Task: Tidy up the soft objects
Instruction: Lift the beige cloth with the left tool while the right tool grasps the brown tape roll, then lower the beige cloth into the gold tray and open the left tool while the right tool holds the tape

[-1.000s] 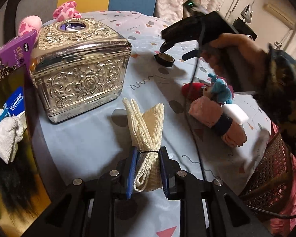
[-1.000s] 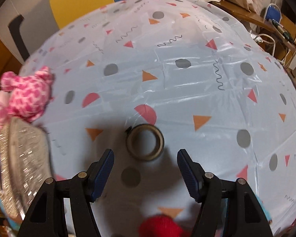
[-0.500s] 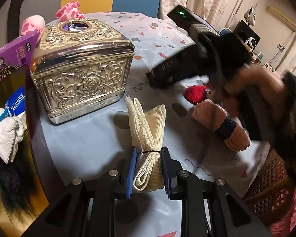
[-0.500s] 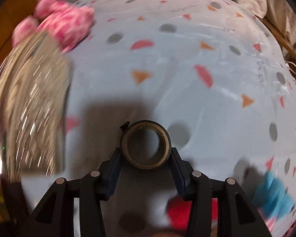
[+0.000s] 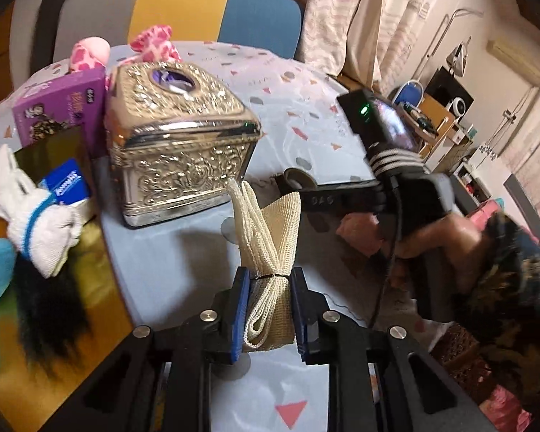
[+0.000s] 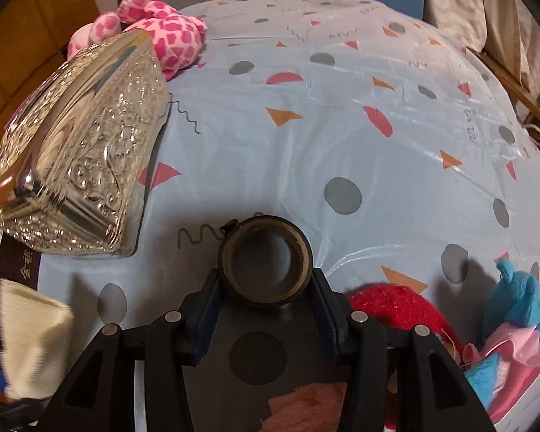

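A: Holding 2 things at once: left gripper (image 5: 269, 309) pinching the banded end of the cream mesh cloth (image 5: 268, 230), jaws pressed against the bundle at the near edge of the tabletop (image 5: 183, 262); right gripper (image 6: 266, 284) clamped on the tape roll (image 6: 265, 261), jaws snug on both sides of the ring.

B: Looks lifted?

A: Probably, judging by the shadow beneath; roll to the right of the silver box (image 5: 176, 158), far end of the cloth just in front of it.

B: Best way on from here?

A: Keeping the cloth pinched at the band so the loose fan cannot unfold. Carrying it low. Steering the roll wide of the box corner and the red plush (image 6: 392, 306) near right.

B: Destination?

A: Cannot tell. Possibly left, beside the white knit toy (image 5: 36, 223) and the other soft things there.

B: Risks?

A: Slack mesh dragging on the cover; hard roll slipping if tilted.
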A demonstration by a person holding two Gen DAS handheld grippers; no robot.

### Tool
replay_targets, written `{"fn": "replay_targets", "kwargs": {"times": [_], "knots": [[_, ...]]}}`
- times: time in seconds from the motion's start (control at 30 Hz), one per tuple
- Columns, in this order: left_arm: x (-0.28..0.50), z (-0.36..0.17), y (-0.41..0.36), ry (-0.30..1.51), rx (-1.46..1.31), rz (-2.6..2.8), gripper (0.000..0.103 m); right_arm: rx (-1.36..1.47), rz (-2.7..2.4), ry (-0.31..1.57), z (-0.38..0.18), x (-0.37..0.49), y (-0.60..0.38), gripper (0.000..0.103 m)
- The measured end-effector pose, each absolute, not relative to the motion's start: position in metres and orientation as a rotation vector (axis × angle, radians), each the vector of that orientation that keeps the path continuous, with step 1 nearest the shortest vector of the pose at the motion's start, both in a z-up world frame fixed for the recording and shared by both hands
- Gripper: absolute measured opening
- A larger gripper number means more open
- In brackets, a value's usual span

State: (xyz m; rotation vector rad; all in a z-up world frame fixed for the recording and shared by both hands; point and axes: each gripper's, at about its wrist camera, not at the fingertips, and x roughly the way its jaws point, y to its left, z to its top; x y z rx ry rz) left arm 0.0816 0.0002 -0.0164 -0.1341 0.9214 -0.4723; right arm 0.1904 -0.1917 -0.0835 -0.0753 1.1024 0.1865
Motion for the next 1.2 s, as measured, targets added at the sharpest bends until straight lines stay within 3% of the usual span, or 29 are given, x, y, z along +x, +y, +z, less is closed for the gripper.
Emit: {"fn": "replay_targets", "kwargs": {"times": [0.23,0.47,0.7,0.87,1.2], "knots": [[0.068,0.001,0.019,0.889,-0.185,-0.451,0.022,-0.146,0.188,1.057,-0.082,0.177,-0.178,0.048],[0.052,0.024,0.089,0.834,-0.302,-0.352,0.022,-0.165,0.185,1.052,-0.076,0.188,-0.173,0.048],[0.040,0.008,0.154,0.876,-0.498,-0.242,0.022,-0.172,0.185,1.051,-0.076,0.188,-0.172,0.048],[0.041,-0.019,0.156,0.940,-0.601,-0.243,0.022,-0.172,0.185,1.051,-0.076,0.189,-0.172,0.048],[0.079,-0.038,0.132,0.990,-0.547,-0.236,0.023,-0.176,0.186,1.054,-0.077,0.191,-0.173,0.048]]}}
